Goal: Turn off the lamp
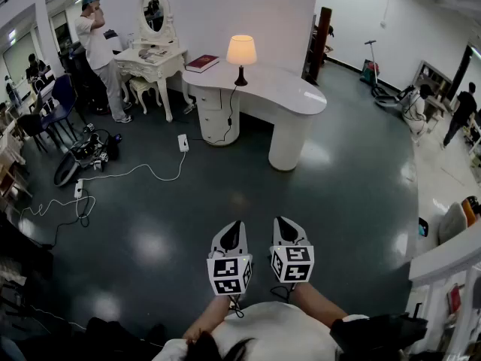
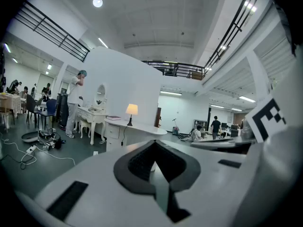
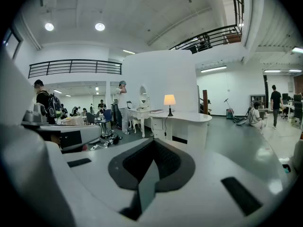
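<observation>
The lamp stands lit on the white curved desk at the far side of the room, its shade glowing orange. Its black cord hangs down the desk front toward a white power strip on the floor. The lamp appears small and distant in the left gripper view, and the lamp is equally far off in the right gripper view. My left gripper and right gripper are held side by side close to my body, both shut and empty, pointing toward the desk across a wide stretch of dark floor.
A person stands at a white dressing table left of the desk. A red book lies on the desk. Cables and gear litter the floor at left. More people are at the far right.
</observation>
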The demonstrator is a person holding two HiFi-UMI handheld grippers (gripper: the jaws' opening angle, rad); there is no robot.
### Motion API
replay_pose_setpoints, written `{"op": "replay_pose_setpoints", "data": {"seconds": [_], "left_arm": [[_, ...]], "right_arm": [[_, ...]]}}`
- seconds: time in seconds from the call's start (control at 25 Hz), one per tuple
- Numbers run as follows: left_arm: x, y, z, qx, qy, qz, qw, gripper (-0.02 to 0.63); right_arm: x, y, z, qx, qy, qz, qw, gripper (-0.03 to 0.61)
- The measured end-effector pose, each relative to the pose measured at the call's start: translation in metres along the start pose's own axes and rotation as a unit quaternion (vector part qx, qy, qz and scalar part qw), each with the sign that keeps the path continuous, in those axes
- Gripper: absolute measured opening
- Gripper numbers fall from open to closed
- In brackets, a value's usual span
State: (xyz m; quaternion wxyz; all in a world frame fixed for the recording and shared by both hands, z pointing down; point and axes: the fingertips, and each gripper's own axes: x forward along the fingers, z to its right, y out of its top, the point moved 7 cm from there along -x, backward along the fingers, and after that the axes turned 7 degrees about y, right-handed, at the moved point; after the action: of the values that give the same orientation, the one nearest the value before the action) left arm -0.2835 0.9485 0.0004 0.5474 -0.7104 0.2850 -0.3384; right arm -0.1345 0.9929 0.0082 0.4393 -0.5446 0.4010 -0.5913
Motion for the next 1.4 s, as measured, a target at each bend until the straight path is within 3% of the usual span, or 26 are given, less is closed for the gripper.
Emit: {"op": "replay_pose_setpoints", "data": {"seconds": [0.68, 1.08, 1.4], "left_arm": [[0.021, 0.002, -0.067, -0.008, -0.005, -0.002, 1.0000, 0.008], [0.041, -0.008, -0.090, -0.016, -0.015, -0.019, 0.9996, 0.008], [0.089, 0.002, -0.113, -0.008, -0.004, -0.018, 0.9998, 0.008]], "right_arm": [[0.054, -0.002, -0.027, 0.029, -0.028, 0.000, 0.999, -0.002], [0.082, -0.011, -0.028, 0.037, -0.051, -0.028, 0.998, -0.002], [0.137, -0.004, -0.018, 0.060, -0.036, -0.038, 0.997, -0.002]]}}
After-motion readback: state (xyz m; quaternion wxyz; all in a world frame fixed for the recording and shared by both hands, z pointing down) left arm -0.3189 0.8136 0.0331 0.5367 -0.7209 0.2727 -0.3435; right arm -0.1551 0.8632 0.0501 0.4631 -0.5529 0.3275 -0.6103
